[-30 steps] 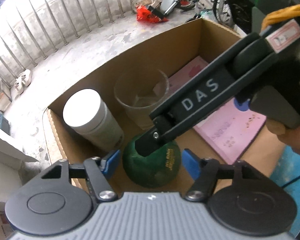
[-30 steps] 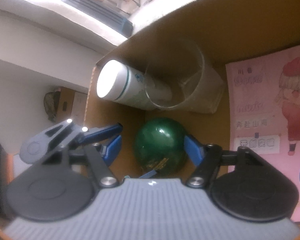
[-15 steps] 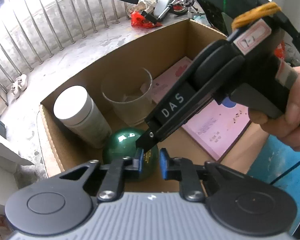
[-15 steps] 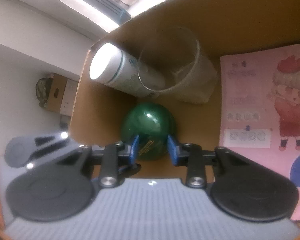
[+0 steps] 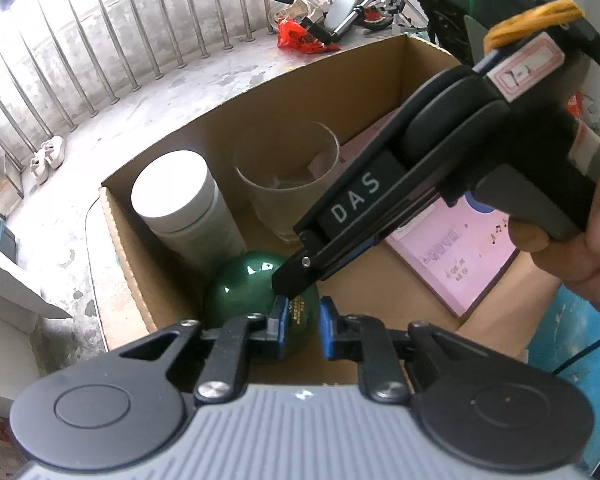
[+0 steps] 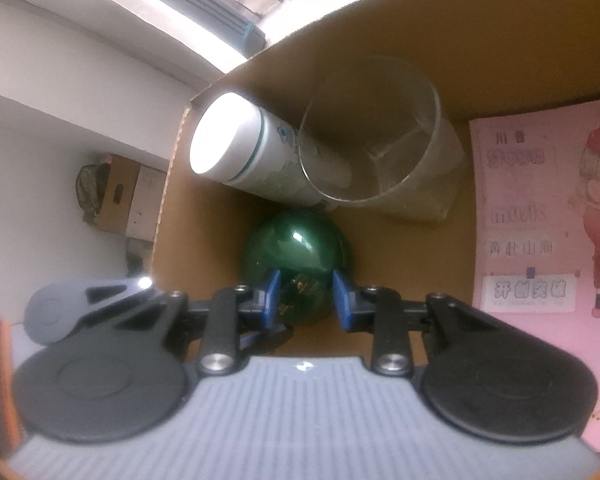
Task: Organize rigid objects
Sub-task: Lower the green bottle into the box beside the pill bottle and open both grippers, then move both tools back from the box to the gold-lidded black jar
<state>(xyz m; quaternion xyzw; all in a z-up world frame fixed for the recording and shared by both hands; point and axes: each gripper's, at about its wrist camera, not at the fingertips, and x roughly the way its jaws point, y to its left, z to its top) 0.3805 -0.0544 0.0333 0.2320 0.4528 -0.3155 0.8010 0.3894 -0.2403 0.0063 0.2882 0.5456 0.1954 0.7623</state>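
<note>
Both grippers are now pinched in from wide apart: the left gripper (image 5: 303, 320) is sitting fully closed and empty above the ball (image 5: 256, 280), while the right gripper (image 6: 305, 296) is narrow, and whether it is clamping the ball (image 6: 296, 248) I cannot tell. The ball is lying in the box's (image 5: 340, 80) corner beside the bottle (image 5: 184, 208) and glass (image 5: 288, 184). Lifting straight up seems wisest, since the walls are crowding it and open room is lying over the pink book (image 5: 472, 256).

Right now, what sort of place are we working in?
Most likely a home balcony or terrace used for storage: bare concrete floor, a metal railing along the edge, and parked bikes and shoes beyond the cardboard box.
</note>
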